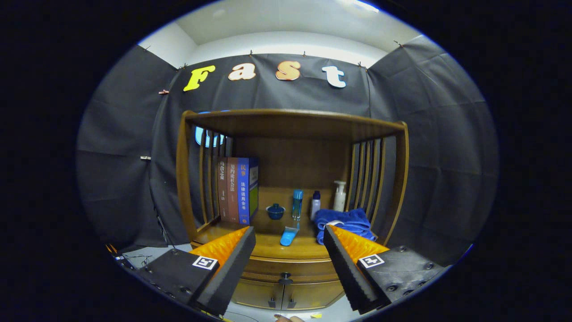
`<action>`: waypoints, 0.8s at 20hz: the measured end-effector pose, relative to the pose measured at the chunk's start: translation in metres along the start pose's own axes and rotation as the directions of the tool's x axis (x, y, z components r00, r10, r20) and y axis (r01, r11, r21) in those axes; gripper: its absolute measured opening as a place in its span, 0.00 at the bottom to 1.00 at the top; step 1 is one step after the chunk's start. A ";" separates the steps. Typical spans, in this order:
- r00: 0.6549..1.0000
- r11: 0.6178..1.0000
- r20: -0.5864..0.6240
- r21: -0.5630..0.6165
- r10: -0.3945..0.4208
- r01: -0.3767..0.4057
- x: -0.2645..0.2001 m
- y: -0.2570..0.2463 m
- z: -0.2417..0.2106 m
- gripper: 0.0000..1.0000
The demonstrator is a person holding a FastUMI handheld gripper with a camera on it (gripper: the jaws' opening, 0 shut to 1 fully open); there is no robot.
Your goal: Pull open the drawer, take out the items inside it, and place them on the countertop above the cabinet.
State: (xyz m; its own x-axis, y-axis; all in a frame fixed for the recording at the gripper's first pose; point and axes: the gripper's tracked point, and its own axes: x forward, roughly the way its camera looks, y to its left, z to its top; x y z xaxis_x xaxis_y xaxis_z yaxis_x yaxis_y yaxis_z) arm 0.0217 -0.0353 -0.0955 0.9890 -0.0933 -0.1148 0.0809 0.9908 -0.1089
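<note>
the gripper (289,243) is standing wide open, holding nothing. the drawer (286,268) is sitting closed under the countertop (286,247), its knob (285,280) between the fingers, well ahead; any grasp is needing centred, level fingers.

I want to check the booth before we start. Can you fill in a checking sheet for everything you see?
Surface: wooden countertop, under a shelf roof.
Job's things: drawer shut, knob between the fingers; contents hidden.
Clutter: books, lidded bowl, blue bottle, small bottle, pump bottle, towel, blue flat thing.
Grippers: hand-held gripper open, holding nothing.
Cables: wires on floor beside cabinet.
Surroundings: black cloth walls.
</note>
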 end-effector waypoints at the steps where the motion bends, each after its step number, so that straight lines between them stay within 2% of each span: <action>1: 1.000 1.000 0.007 -0.003 0.006 -0.006 -0.007 0.003 0.010 0.99; 7: 0.997 0.999 0.060 -0.002 0.051 -0.051 -0.046 0.018 0.052 0.99; 16: 0.997 0.997 0.054 0.039 0.062 -0.064 -0.057 0.016 0.056 0.99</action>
State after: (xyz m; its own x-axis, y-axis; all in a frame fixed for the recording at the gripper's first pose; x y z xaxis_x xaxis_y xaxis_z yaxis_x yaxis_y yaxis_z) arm -0.0262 -0.0089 -0.0352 0.9973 -0.0259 -0.0680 0.0217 0.9978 -0.0631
